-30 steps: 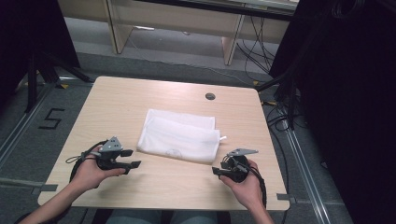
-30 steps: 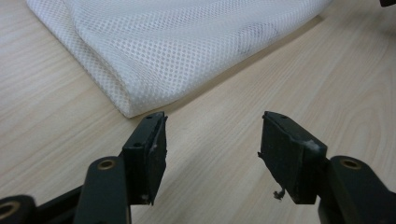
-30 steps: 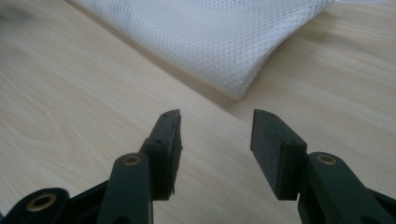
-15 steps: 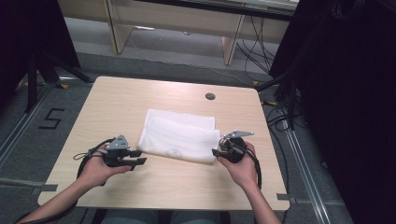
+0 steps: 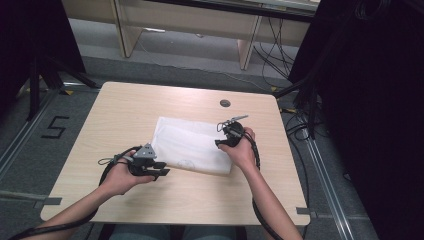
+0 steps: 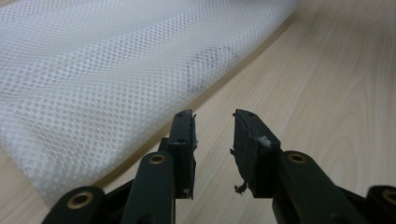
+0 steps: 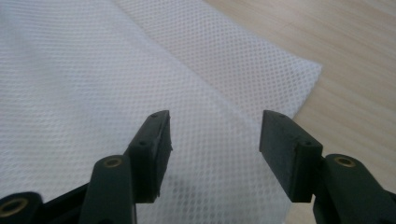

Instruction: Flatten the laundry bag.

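1. At the centre of the high view, a white mesh bag (image 5: 192,145) lies flat on the wooden table (image 5: 125,110), folded into a rough rectangle.
2. Lower left of that frame, the left gripper (image 5: 161,171) sits just beside the bag's near-left edge, held low over the wood.
3. Through the left gripper view, its jaws stand narrowly apart over bare table, nothing between them, with the mesh filling the upper left.
4. Right of centre in the high view, the right gripper (image 5: 220,142) hovers over the bag's right part.
5. Its own view shows jaws spread wide above the mesh, near a folded corner at upper right.
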The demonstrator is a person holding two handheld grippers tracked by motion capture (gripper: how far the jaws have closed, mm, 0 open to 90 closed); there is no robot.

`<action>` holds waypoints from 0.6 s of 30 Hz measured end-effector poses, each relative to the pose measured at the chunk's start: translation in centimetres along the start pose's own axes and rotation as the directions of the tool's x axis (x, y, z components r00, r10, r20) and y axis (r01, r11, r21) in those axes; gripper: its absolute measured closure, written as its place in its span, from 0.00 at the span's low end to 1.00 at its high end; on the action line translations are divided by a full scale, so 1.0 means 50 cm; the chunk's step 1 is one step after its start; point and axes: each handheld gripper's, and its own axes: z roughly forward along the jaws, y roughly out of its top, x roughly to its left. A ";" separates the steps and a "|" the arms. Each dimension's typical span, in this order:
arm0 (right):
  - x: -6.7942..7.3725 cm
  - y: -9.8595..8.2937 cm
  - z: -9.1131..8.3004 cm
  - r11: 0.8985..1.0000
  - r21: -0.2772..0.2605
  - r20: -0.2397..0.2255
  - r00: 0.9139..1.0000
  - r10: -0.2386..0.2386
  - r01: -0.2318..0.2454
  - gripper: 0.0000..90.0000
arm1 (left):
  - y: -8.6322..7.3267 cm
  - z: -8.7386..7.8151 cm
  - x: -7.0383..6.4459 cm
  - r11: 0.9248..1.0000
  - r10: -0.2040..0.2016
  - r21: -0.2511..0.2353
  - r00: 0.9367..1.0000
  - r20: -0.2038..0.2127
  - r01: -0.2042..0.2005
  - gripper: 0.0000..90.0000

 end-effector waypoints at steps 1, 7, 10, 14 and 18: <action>-0.005 0.011 0.021 1.000 0.004 0.013 1.000 -0.019 0.019 0.47 | -0.002 0.000 -0.001 1.000 0.011 -0.004 1.000 0.001 -0.011 0.75; -0.007 0.024 0.063 0.998 0.053 0.052 0.998 -0.027 0.024 0.47 | -0.006 0.002 -0.006 1.000 0.022 0.016 1.000 0.012 -0.022 0.73; -0.006 0.023 0.084 0.996 0.080 0.056 0.998 -0.030 0.025 0.49 | -0.009 0.003 -0.008 0.999 0.019 0.033 1.000 0.004 -0.019 0.72; -0.005 0.024 0.092 0.996 0.089 0.043 0.999 -0.027 0.023 0.54 | -0.011 0.003 -0.004 0.999 0.031 0.034 1.000 0.006 -0.031 0.72; -0.006 0.024 0.090 0.995 0.096 0.005 1.000 -0.012 0.011 0.65 | -0.012 0.004 -0.007 0.999 0.006 0.037 1.000 0.008 -0.006 0.71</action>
